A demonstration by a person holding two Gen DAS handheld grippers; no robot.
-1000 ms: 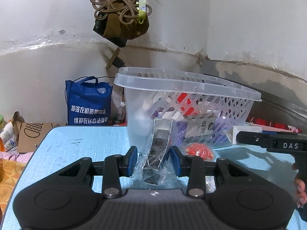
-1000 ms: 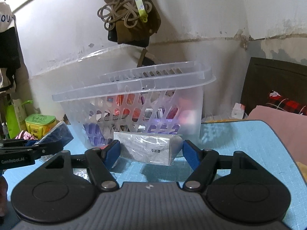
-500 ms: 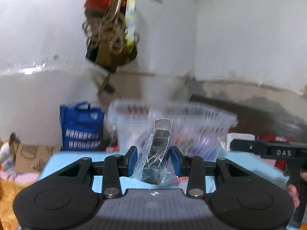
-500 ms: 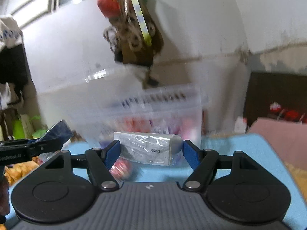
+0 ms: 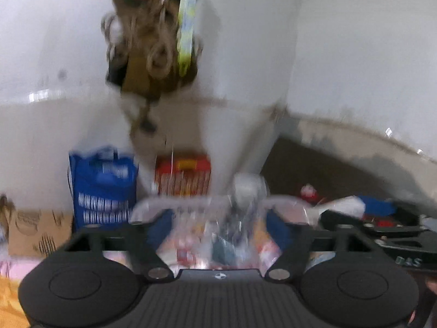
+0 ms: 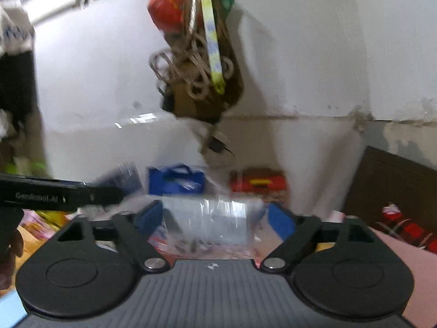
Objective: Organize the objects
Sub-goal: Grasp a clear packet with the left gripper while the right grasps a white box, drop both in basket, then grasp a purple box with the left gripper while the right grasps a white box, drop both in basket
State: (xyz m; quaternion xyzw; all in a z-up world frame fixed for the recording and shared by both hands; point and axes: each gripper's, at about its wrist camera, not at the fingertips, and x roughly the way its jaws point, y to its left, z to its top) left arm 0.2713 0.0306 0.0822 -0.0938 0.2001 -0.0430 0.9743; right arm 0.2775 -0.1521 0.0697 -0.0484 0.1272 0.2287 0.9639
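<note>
Above the basket (image 5: pixel 153 205), your left gripper (image 5: pixel 220 225) has sprung wide, its bagged item (image 5: pixel 232 235) loose between the fingers over the contents, while your right gripper (image 6: pixel 214 214) keeps pinching the white packet (image 6: pixel 213 218), higher than before, rim below.

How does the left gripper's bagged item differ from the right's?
The bagged dark item between the left gripper fingers stands upright and narrow; the white wrapped pack in the right gripper lies sideways, filling the gap. One is dark, the other pale. Both sit in clear plastic above the basket.
</note>
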